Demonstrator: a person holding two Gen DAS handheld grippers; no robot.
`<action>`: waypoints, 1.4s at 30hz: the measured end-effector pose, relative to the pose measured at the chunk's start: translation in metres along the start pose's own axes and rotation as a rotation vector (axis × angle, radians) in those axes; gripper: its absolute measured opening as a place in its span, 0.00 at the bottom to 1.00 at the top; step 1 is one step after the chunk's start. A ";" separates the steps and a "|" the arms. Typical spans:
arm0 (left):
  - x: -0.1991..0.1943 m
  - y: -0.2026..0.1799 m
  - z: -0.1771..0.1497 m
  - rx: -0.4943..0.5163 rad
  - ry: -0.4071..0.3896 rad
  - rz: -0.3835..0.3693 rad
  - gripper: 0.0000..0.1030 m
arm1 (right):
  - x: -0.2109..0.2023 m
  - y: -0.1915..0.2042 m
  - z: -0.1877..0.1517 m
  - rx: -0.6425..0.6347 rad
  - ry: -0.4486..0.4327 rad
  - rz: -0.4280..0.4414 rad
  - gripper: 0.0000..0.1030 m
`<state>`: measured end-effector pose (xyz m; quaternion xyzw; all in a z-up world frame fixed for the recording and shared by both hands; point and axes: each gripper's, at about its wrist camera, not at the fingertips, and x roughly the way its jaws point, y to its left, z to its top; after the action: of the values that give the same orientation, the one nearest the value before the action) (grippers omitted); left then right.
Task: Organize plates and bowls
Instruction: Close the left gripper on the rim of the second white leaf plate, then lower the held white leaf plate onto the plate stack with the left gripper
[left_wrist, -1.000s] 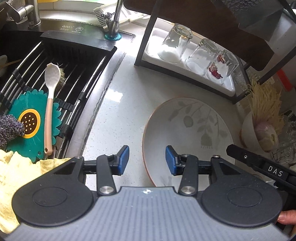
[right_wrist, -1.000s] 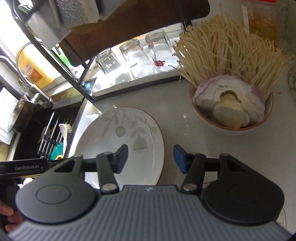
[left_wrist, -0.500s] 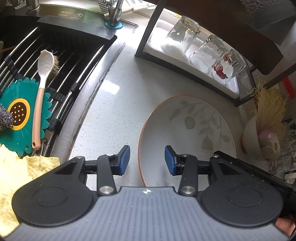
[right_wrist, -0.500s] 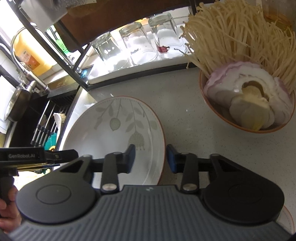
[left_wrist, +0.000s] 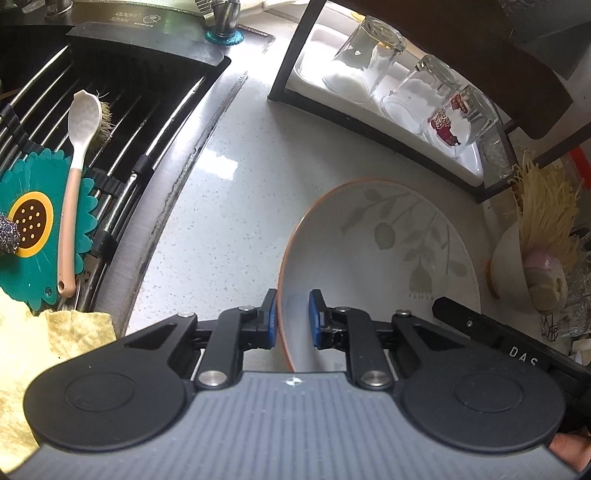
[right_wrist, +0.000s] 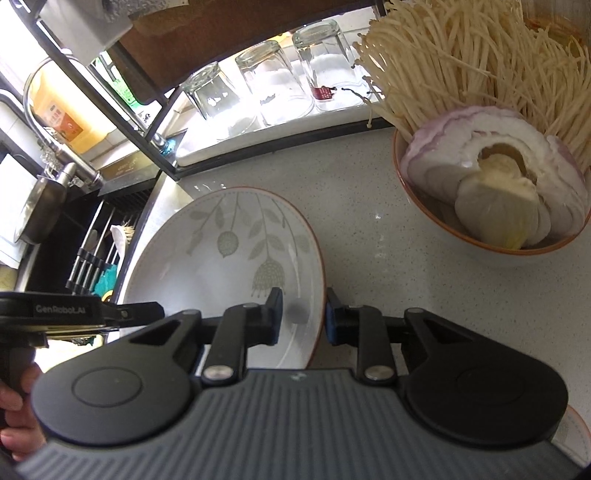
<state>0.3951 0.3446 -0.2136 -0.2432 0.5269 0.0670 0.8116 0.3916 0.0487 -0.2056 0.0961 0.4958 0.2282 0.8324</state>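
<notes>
A white plate with a leaf pattern and an orange rim (left_wrist: 388, 254) lies on the grey counter; it also shows in the right wrist view (right_wrist: 229, 251). My left gripper (left_wrist: 291, 319) has its jaws on either side of the plate's left rim, shut on it. My right gripper (right_wrist: 304, 317) straddles the plate's right rim, jaws narrowed onto it. A bowl with sliced onion and enoki mushrooms (right_wrist: 495, 192) stands right of the plate, also in the left wrist view (left_wrist: 532, 258).
A black rack with a white tray (left_wrist: 314, 62) holds three upturned glasses (left_wrist: 365, 55). The sink (left_wrist: 92, 110) on the left holds a brush, a teal flower mat and a yellow cloth (left_wrist: 33, 354). Another orange-rimmed dish edge (right_wrist: 576, 435) shows at lower right.
Both grippers moved in onto the plate's opposite rims and their jaws closed from wide open to gripping the rim.
</notes>
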 end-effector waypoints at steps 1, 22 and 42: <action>-0.001 0.000 0.000 0.001 0.000 0.001 0.18 | -0.001 0.000 0.000 0.000 -0.001 0.003 0.25; -0.075 -0.014 -0.019 0.022 -0.082 -0.048 0.18 | -0.071 0.027 0.002 -0.095 -0.125 0.040 0.26; -0.102 -0.061 -0.053 0.143 -0.069 -0.171 0.18 | -0.150 0.011 -0.035 -0.050 -0.257 -0.069 0.26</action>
<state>0.3294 0.2816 -0.1204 -0.2264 0.4795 -0.0319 0.8472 0.2976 -0.0156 -0.1015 0.0865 0.3822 0.1974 0.8986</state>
